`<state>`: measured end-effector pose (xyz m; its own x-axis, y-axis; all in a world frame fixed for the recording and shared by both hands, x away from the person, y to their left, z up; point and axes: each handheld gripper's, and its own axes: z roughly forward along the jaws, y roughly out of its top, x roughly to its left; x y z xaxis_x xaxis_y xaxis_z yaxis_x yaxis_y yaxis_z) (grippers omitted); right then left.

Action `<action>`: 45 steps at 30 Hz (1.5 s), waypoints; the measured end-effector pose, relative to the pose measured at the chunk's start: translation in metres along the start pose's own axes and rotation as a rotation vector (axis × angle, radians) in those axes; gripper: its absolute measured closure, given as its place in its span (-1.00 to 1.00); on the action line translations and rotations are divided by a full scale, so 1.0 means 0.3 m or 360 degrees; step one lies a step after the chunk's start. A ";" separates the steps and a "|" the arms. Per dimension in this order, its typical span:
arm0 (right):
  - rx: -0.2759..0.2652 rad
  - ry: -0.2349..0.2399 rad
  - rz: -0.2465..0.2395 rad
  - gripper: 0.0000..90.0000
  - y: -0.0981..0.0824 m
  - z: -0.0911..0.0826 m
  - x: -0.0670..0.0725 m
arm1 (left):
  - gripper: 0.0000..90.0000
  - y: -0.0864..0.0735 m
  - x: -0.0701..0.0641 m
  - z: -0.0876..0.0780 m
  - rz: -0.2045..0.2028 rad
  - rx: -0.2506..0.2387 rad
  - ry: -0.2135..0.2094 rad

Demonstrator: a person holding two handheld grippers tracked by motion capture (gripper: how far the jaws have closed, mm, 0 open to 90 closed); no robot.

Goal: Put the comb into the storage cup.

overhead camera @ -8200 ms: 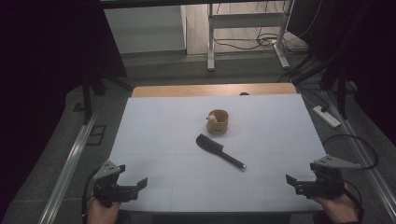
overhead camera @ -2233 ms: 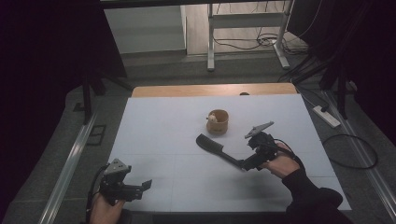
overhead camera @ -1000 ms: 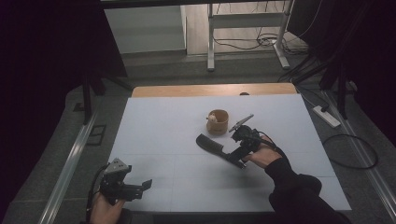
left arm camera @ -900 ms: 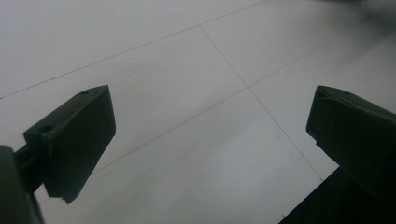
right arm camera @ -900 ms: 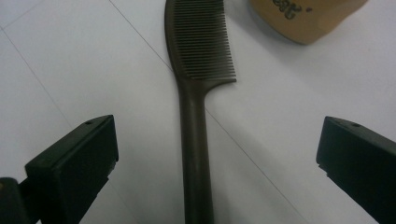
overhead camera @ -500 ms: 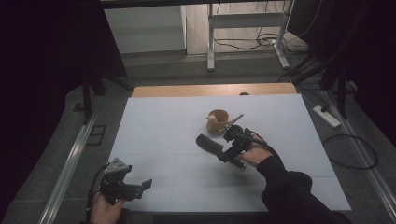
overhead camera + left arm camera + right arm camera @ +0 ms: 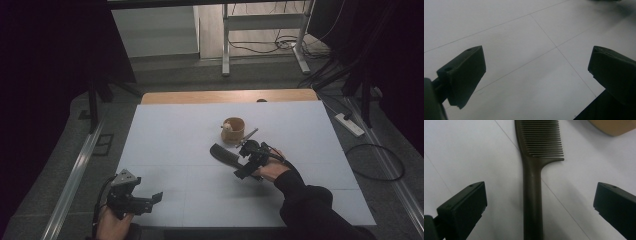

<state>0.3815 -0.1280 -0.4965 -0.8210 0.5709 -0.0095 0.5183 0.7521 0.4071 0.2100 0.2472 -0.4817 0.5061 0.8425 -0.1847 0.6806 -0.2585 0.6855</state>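
Right gripper [image 7: 540, 202] is straddling the dark comb [image 7: 534, 170] handle, jaws spread wide either side, probably lining up for a pinch. Comb is lying flat on the white table [image 7: 165, 150] beside the wooden cup [image 7: 233, 130]. Left gripper [image 7: 536, 75] is idling near the table's front edge, jaws apart, holding nothing.

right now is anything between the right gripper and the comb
Nothing visible. The right gripper is open, its jaws on either side of the comb handle, with bare table around it.
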 end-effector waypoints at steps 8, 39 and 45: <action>0.0064 -0.0006 -0.0033 -1.00 -0.016 0.042 0.006 | -0.95 -0.001 0.000 -0.001 -0.0003 -0.0003 0.0000; 0.0092 0.0003 -0.0089 0.09 -0.011 0.020 0.021 | -0.95 0.002 -0.001 0.002 0.0006 0.0007 0.0006; 0.0084 0.0010 -0.0116 0.57 -0.010 0.016 0.023 | -0.95 0.001 -0.002 0.001 0.0004 0.0003 0.0006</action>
<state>0.3753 -0.1248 -0.5021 -0.8584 0.5121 -0.0313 0.4689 0.8079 0.3568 0.2101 0.2465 -0.4816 0.5057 0.8436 -0.1807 0.6805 -0.2613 0.6846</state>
